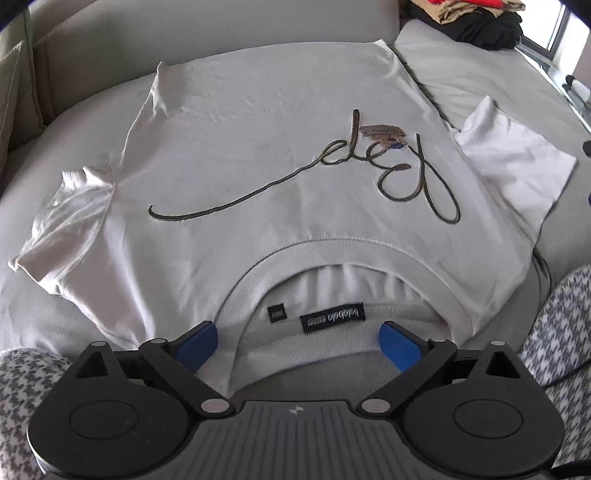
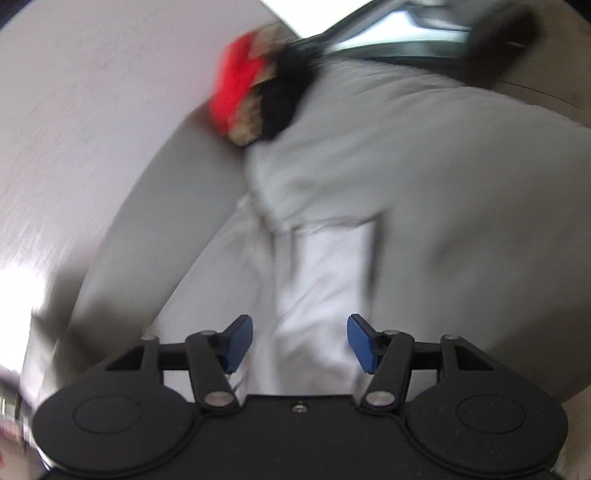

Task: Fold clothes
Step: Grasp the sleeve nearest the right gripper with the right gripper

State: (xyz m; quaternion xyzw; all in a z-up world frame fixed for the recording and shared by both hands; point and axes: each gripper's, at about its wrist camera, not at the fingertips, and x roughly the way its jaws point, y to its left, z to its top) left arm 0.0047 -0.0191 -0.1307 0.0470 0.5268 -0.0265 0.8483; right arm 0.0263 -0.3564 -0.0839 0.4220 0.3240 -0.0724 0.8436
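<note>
Okay, white T-shirt (image 1: 258, 155) lies flat, front up, on a grey sofa seat (image 1: 92, 110); soft knit, a few light creases; ribbed round collar (image 1: 332, 254) points toward the left wrist camera, hem toward the sofa back, so the long axis runs straight away from that camera; dark embroidered cursive script (image 1: 332, 173) crosses the chest, with a small brown patch (image 1: 382, 134) sewn over it; black neck label (image 1: 334, 318) shows inside the collar; both short sleeves spread sideways, the left sleeve (image 1: 62, 218) crumpled, the right sleeve (image 1: 513, 166) flatter and squarer; left gripper (image 1: 297, 341) hovers just at the collar's near edge, jaws wide apart, blue pads (image 1: 195, 341) either side of the neck opening, clamped on nothing; houndstooth fabric (image 1: 554, 332) fills both lower corners, cut off by the frame; pile of clothes (image 1: 476, 18), red, tan and black, sits at the far end of the sofa, partly cropped; right wrist view heavily motion-blurred; right gripper (image 2: 299, 341) has jaws apart, nothing between them, over a pale strip of white cloth (image 2: 325, 277), probably part of the shirt but too smeared to tell which part; same pile (image 2: 255, 96) shows as a smear beyond.
</note>
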